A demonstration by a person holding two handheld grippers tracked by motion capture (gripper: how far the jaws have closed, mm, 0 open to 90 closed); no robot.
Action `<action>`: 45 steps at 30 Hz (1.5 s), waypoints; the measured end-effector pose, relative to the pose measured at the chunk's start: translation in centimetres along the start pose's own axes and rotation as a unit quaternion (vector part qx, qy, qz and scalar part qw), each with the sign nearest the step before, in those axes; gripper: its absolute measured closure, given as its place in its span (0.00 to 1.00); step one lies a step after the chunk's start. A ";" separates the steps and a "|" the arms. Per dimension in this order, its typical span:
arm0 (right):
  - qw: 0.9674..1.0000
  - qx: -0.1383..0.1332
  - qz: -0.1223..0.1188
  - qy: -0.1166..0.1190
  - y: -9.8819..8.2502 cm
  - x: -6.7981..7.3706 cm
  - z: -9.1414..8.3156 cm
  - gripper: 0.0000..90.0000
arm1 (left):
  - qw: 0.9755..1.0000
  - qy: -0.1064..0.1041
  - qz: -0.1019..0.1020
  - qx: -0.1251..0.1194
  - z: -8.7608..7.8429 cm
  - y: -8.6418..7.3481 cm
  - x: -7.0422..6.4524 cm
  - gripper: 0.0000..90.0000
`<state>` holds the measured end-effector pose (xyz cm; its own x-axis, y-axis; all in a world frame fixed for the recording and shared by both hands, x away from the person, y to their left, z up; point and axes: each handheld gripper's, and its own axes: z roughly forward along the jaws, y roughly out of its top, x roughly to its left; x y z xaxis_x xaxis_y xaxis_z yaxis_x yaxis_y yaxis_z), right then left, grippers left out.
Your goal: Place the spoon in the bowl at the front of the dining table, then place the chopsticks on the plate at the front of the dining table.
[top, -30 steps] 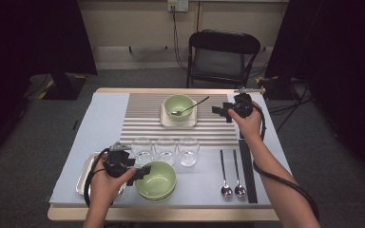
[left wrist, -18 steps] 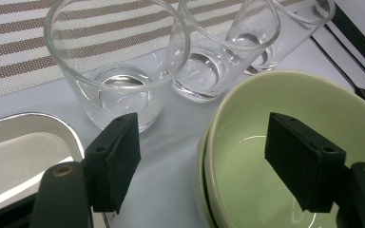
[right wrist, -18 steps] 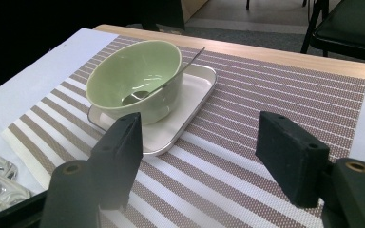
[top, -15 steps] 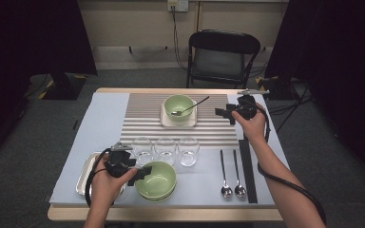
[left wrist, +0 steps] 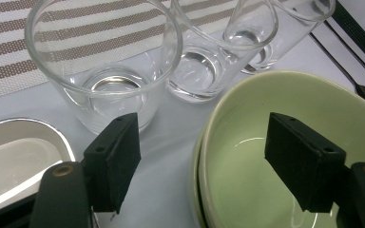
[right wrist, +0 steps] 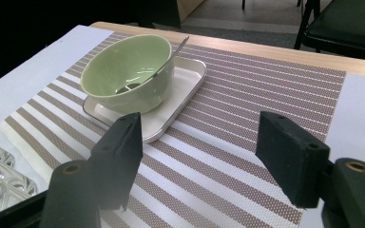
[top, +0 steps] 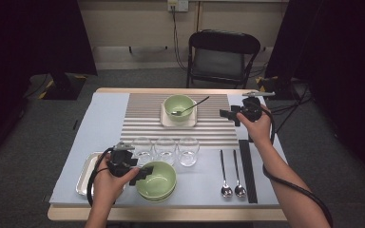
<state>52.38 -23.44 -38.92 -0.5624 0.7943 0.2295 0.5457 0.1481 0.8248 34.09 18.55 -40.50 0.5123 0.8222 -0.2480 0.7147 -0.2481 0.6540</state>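
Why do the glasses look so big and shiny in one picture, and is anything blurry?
Left gripper view: the camera sits close, so the glasses look huge and bent, with bright glints. Right gripper view: the bowl is sharp, with soft glare inside. High view: even light, dark room around the table.

Wooden table [top: 171, 214] under a pale blue cloth [top: 100, 123]. On the cloth: striped placemat [top: 142, 124] at the far middle, three glasses [top: 165, 150], stacked green bowls [top: 159, 183], steel tray [top: 85, 175] near left, two spoons [top: 233, 173], black strip [top: 247, 168].
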 end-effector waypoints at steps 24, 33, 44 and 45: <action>1.000 0.009 -0.012 -0.005 -0.9 -0.1 -1.1 0.35 | 1.000 0.009 0.000 0.002 -0.6 -0.4 0.3 0.31; 1.000 0.012 -0.012 -0.010 -1.5 -0.3 -1.4 0.35 | 1.000 0.008 0.001 0.004 -0.5 -0.5 0.4 0.31; 1.000 0.015 -0.013 -0.011 -1.9 -0.8 -1.6 0.35 | 1.000 0.011 0.001 0.003 -0.7 -0.5 0.4 0.31; 1.000 0.014 -0.012 -0.012 -1.9 -0.8 -1.7 0.35 | 1.000 0.010 0.000 0.002 -0.7 -0.5 0.4 0.31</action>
<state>50.72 -25.37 -39.75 -0.5610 0.8043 0.1962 0.5494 0.1844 0.8150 33.66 19.36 -40.44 0.5029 0.8322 -0.2333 0.7164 -0.2504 0.6512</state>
